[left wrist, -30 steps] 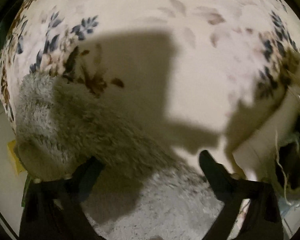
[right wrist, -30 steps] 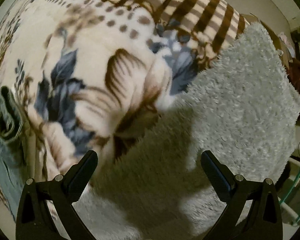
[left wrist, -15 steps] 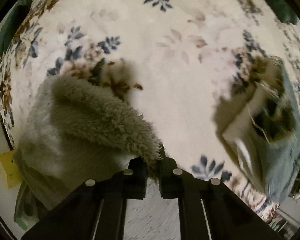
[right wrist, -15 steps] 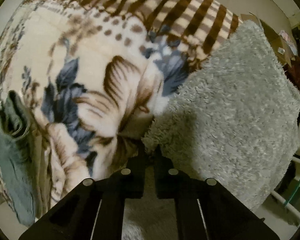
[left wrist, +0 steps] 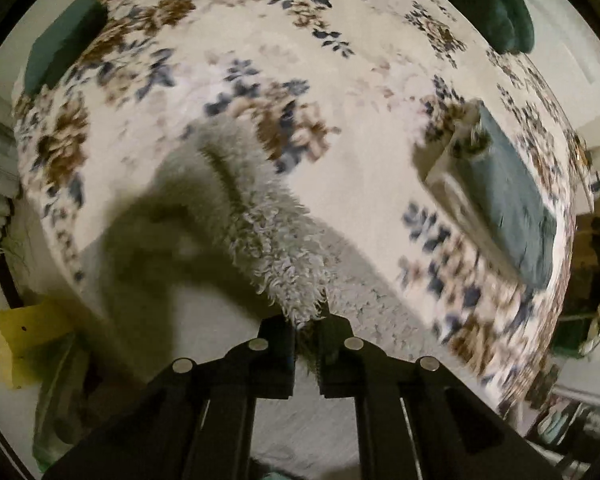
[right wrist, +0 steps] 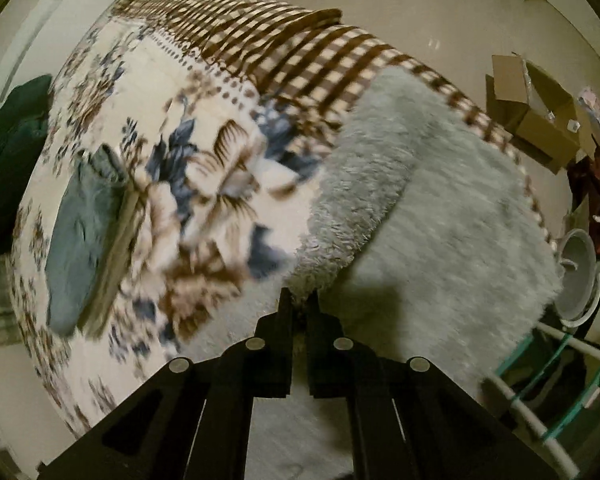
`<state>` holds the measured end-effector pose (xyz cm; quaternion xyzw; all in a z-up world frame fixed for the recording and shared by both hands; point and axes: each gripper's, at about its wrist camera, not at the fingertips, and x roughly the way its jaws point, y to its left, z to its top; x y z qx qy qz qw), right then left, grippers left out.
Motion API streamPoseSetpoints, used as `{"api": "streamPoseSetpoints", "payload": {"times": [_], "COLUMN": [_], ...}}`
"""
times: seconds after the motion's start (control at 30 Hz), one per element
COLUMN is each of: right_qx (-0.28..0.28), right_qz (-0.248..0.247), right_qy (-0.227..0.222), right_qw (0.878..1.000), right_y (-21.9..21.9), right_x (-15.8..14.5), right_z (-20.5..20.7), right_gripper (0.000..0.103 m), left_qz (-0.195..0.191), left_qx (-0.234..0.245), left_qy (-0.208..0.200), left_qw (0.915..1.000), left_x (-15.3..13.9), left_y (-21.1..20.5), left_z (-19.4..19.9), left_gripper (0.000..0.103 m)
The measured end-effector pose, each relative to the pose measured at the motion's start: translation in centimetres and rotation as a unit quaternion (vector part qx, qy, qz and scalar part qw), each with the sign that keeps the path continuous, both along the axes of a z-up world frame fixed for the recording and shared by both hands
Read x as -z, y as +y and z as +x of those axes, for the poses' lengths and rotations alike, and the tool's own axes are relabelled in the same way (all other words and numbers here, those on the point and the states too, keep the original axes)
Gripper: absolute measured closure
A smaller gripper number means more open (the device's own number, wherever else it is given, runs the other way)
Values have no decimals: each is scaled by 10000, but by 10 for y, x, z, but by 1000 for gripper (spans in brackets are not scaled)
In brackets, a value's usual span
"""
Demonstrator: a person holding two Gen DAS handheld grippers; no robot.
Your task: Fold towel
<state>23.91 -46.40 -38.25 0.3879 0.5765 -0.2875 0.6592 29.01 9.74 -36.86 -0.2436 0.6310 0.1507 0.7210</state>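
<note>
A shaggy grey towel (left wrist: 260,224) lies on a floral bedspread (left wrist: 340,80). One of its corners is pinched in my left gripper (left wrist: 306,322), whose black jaws are shut on it, and the cloth hangs lifted below. In the right wrist view the same towel (right wrist: 440,208) spreads over the bed's right side. My right gripper (right wrist: 299,300) is shut on another corner, raised so that a fold of towel curls up toward the jaws. Both grippers point down at the bed from above.
A folded blue-grey cloth (left wrist: 512,200) (right wrist: 80,232) lies on the bed. Dark green cushions (left wrist: 60,44) (left wrist: 496,4) sit at the far edge. A brown checked blanket border (right wrist: 300,40) runs along one side. Cardboard boxes (right wrist: 532,108) and a white fan (right wrist: 580,276) stand on the floor.
Both grippers went from wide open over the towel to shut on its corners, then rose, lifting the corners off the bed; more of the bed and the room shows.
</note>
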Motion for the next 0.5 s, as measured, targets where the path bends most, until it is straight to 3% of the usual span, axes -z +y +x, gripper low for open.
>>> {"api": "streamPoseSetpoints", "payload": {"times": [0.13,0.23,0.37,0.5], "right_qx": [-241,-422,-501,-561], "right_qz": [-4,-37,57,95], "right_qy": [234,611,1128,1467], "right_qw": [9994,9972,9923,9875], "right_y": [12,23,32,39], "right_x": [-2,17,61,98], "right_z": [-66,-107,-152,-167], "right_gripper": [98,98,98,98], "left_qz": [45,46,105,239], "left_qx": [47,-63,-262,-307], "left_qy": [371,814,1260,1528], "left_qw": [9993,9966,9916,9875], "left_x": [19,53,105,152], "left_y": [12,22,34,37], "left_z": [-59,-104,-143,-154], "left_gripper": [98,98,98,97]}}
